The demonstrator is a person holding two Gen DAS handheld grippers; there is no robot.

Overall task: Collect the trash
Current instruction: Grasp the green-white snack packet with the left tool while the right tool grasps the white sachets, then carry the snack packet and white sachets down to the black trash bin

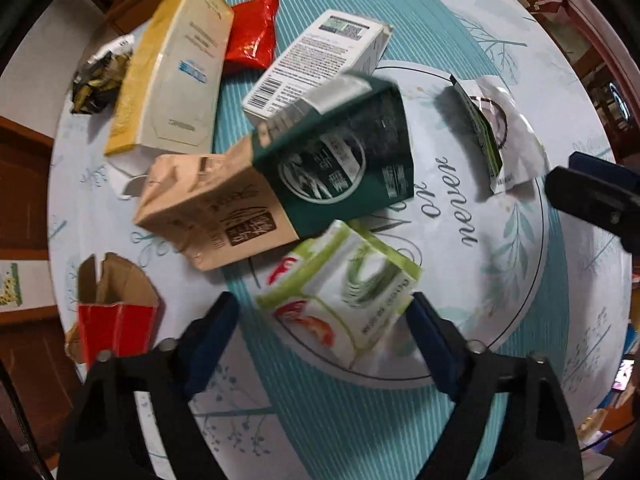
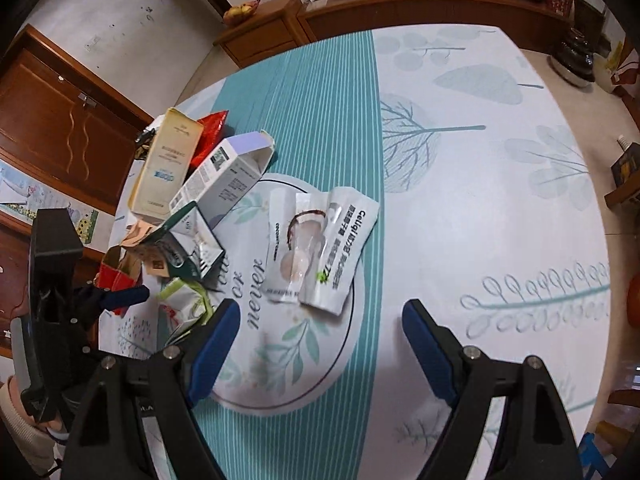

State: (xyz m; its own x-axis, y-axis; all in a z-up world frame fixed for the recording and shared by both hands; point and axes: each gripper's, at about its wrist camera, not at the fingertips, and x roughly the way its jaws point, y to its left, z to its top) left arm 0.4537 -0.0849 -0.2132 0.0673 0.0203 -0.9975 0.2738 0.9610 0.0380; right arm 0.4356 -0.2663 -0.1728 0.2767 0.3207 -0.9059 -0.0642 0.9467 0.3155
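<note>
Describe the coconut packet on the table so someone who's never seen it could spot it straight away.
Find the table's round printed circle with the word "never". The coconut packet lies flat inside it, apart from the pile of boxes. It alone is a flat white pouch picturing a halved coconut.

— What sort of place is this?

— A lived-in home, a dining or sitting room. The table (image 2: 500, 208) wears a leaf-printed teal and white cloth.

— What else says home?

— At twelve o'clock in the right wrist view, a long wooden sideboard (image 2: 400, 12) carries cables and small electronics, with a fruit bowl (image 2: 240, 12) at eleven. At nine o'clock stands a panelled wooden door (image 2: 68, 128); below it a children's picture chart (image 2: 48, 208) hangs on the wall.
</note>
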